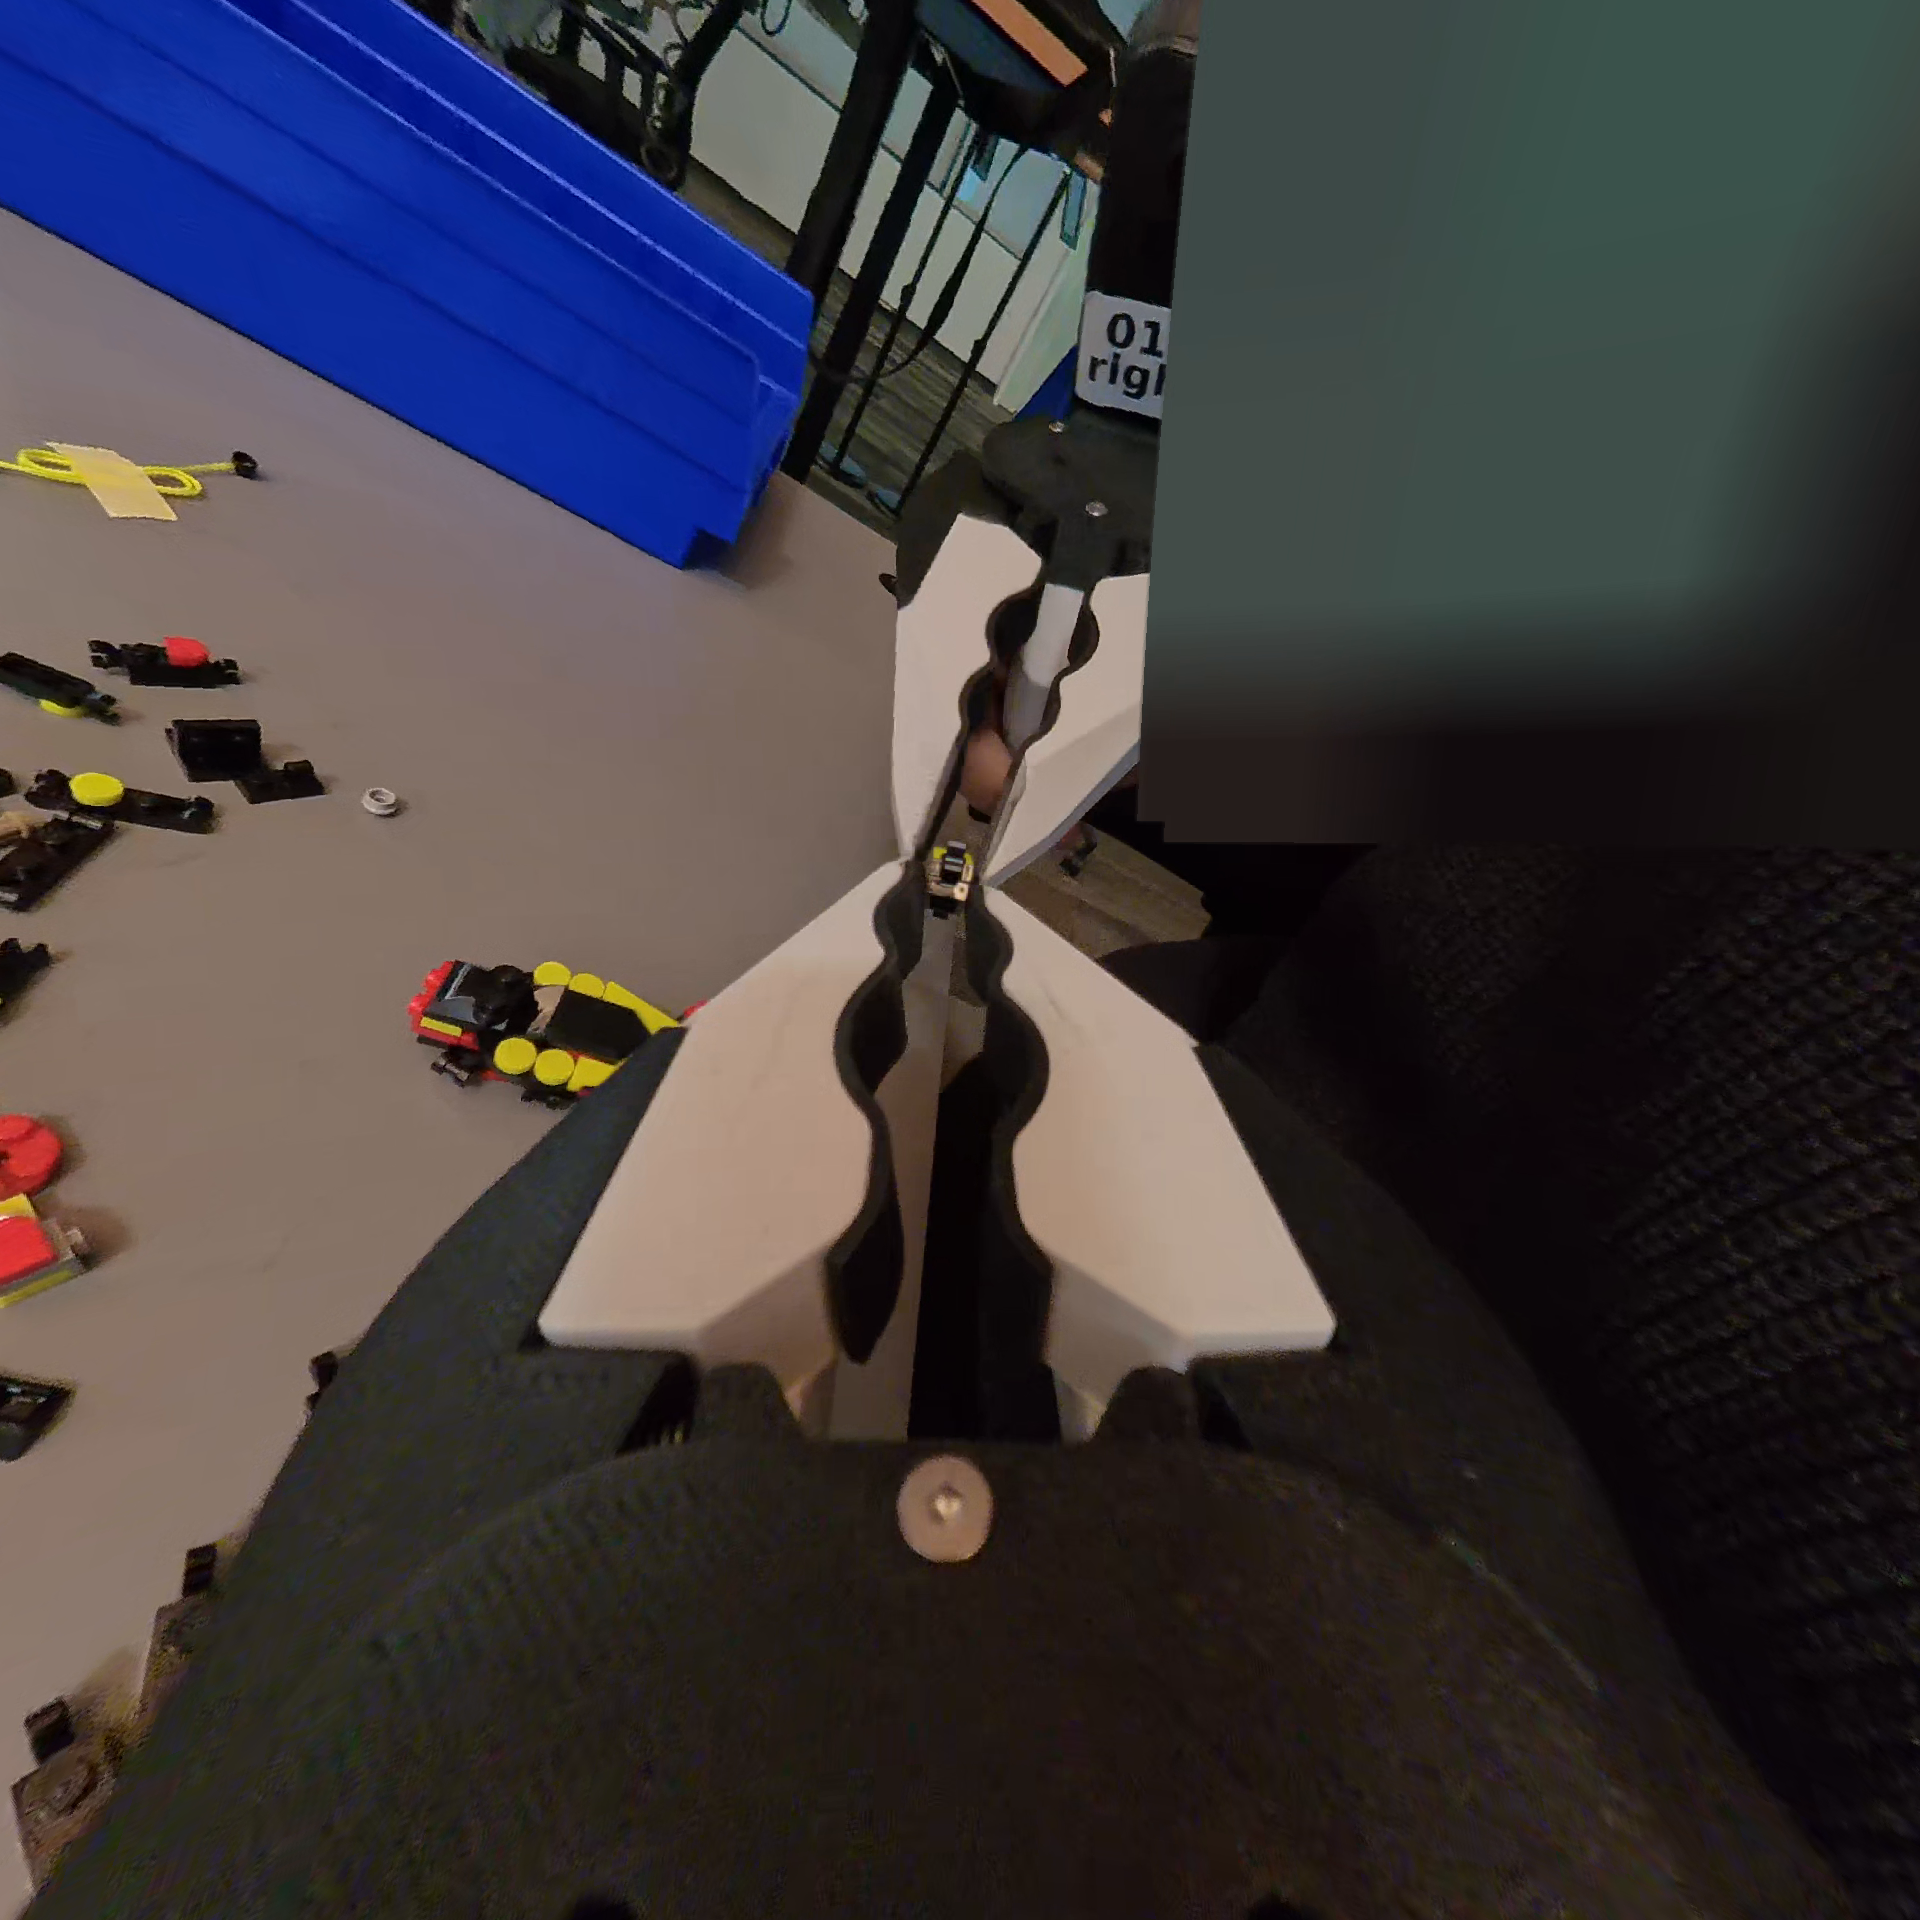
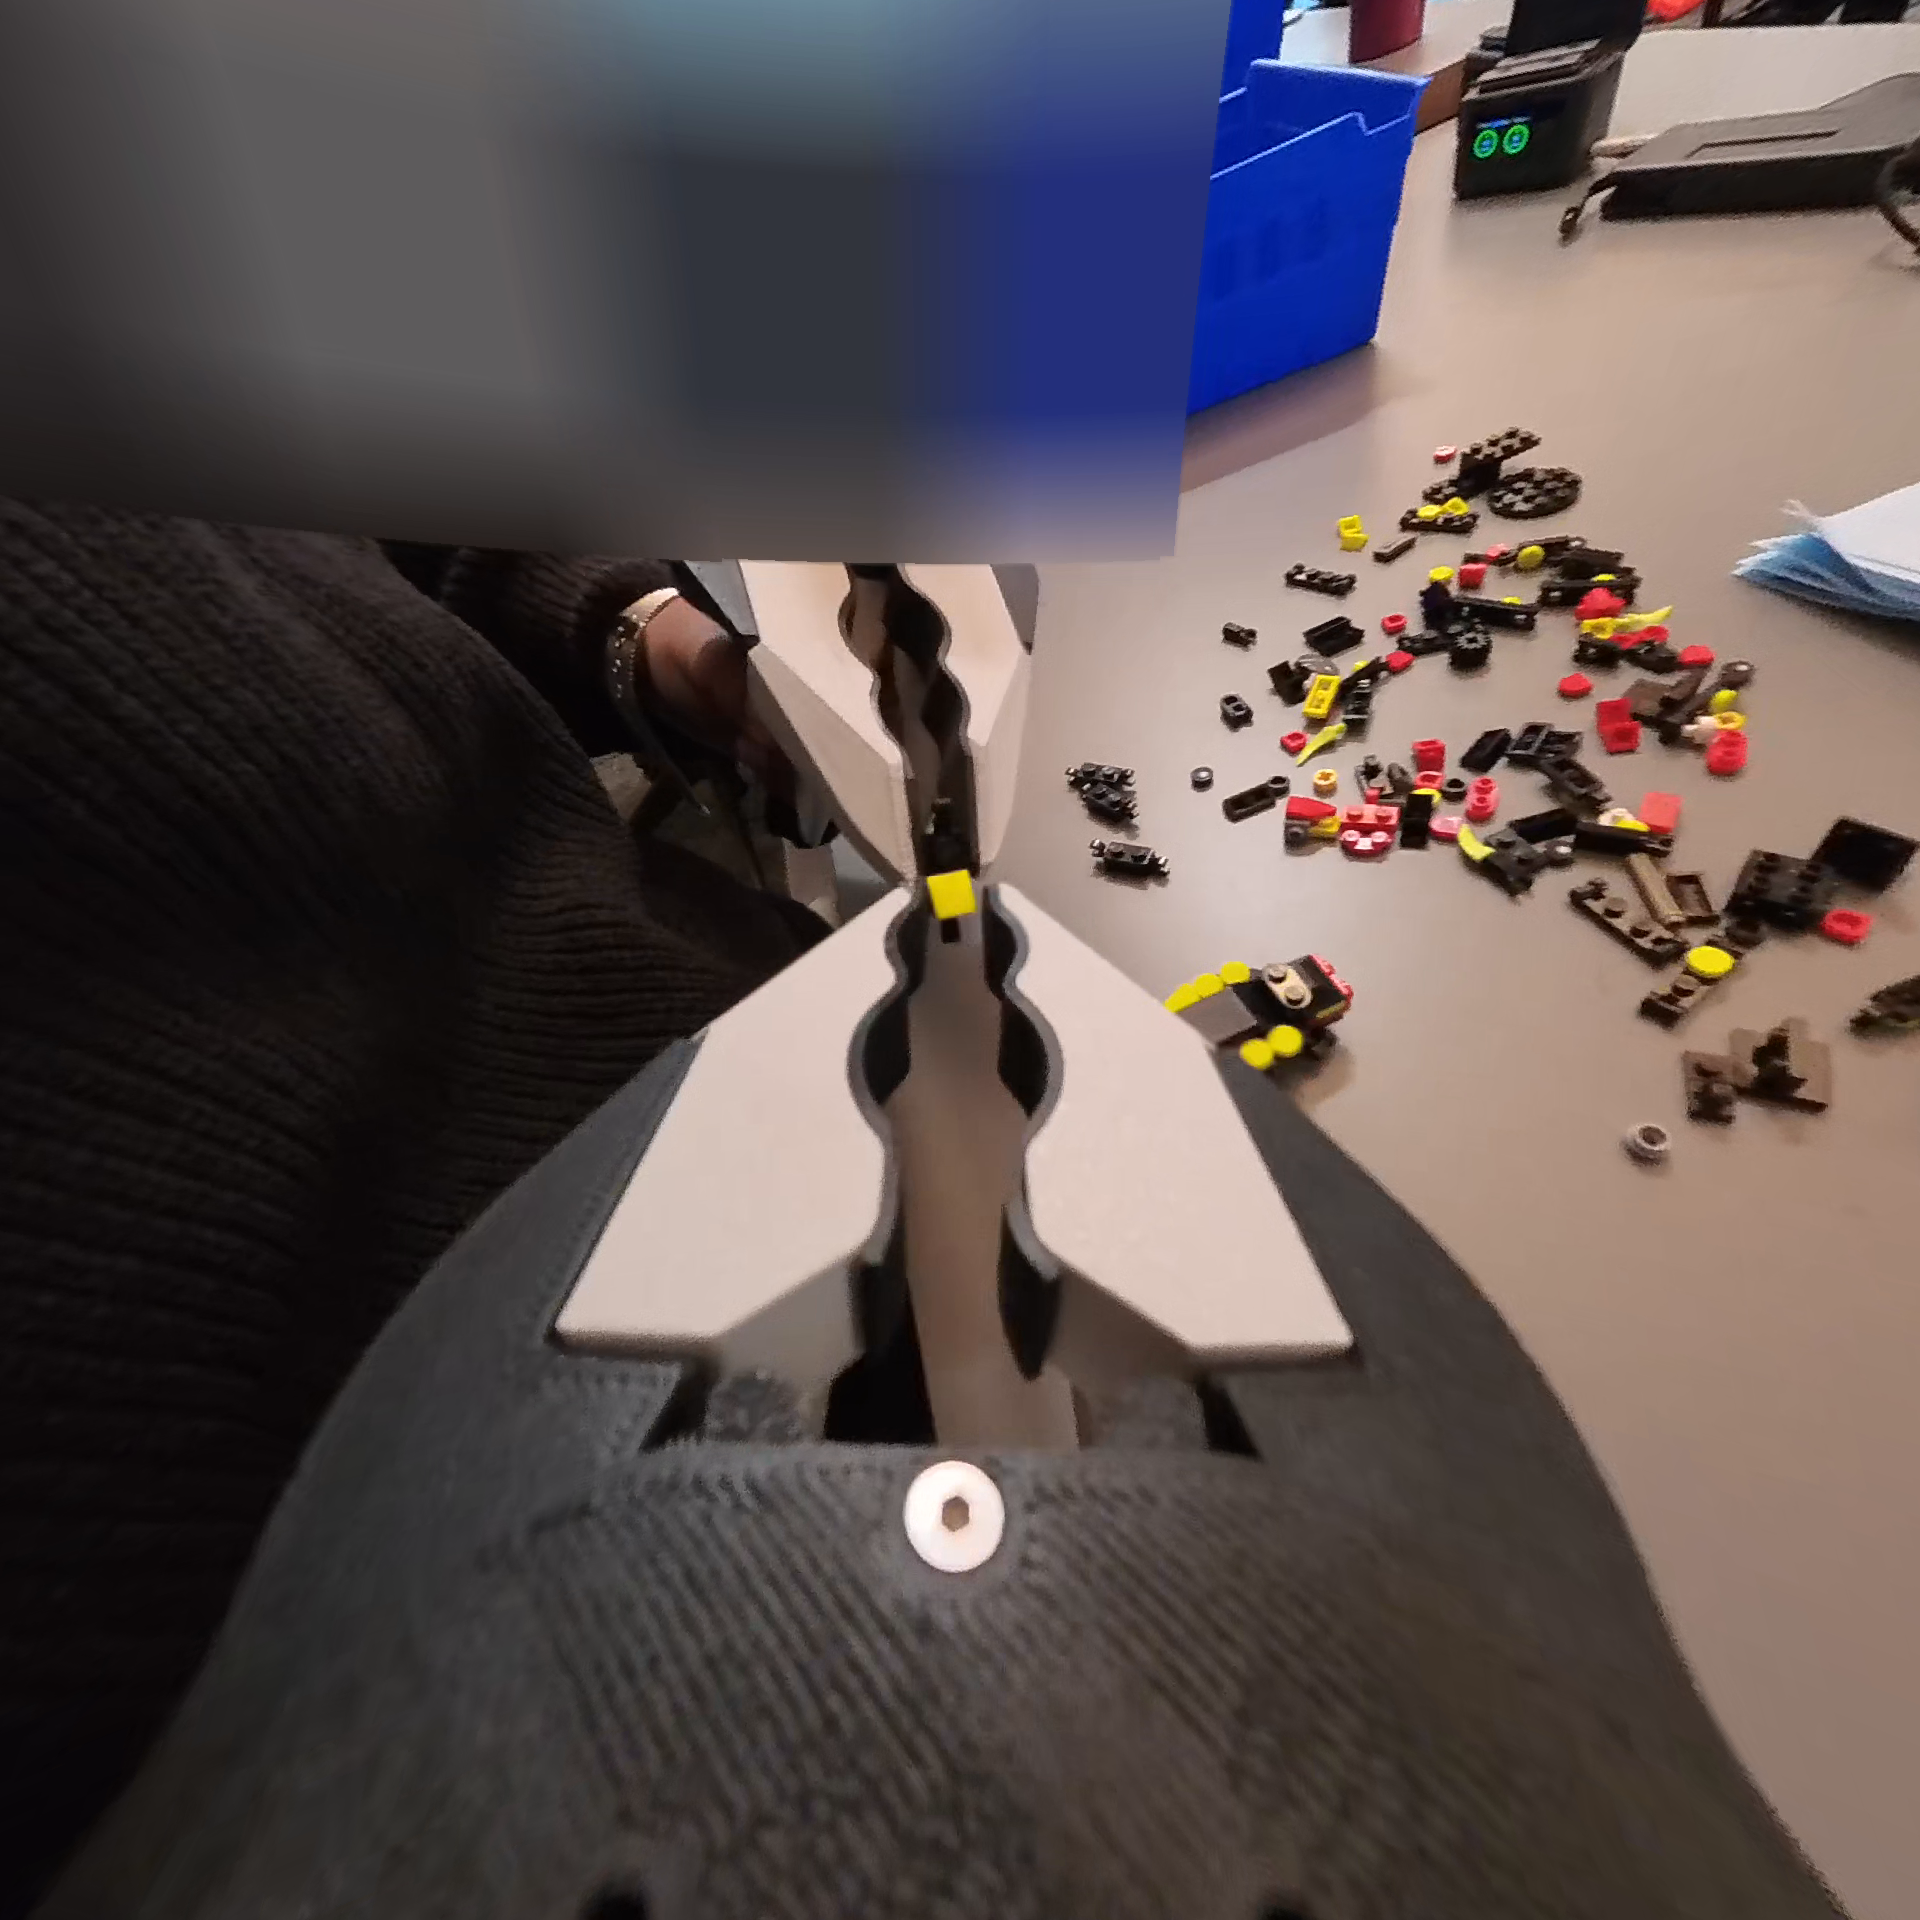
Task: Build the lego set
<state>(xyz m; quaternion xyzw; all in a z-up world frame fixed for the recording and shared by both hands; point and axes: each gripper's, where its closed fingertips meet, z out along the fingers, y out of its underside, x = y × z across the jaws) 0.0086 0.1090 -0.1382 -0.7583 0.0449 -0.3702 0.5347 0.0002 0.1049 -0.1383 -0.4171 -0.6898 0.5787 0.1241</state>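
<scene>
My two grippers meet tip to tip above the table's near edge. My left gripper (image 1: 948, 896) is shut on a small black and yellow brick piece (image 1: 951, 871). In the right wrist view the left gripper (image 2: 940, 831) comes in from the far side, and the piece's yellow end (image 2: 950, 894) pokes out between the tips of my right gripper (image 2: 951, 906). A thin gap shows between the yellow end and the right-hand pad, so my right gripper is open around it. In the left wrist view the right gripper's fingers (image 1: 925, 727) spread in a narrow V above the piece.
A small black, yellow and red brick car (image 1: 540, 1023) (image 2: 1273, 1003) lies on the grey table (image 1: 571, 675). Several loose bricks (image 2: 1538, 748) (image 1: 156, 727) are scattered beyond it. Blue bins (image 1: 416, 260) (image 2: 1299, 229) stand at the back. A person's dark knitted sleeve (image 2: 260, 883) is at the left. Both grippers' tips are close together, under 4 cm apart.
</scene>
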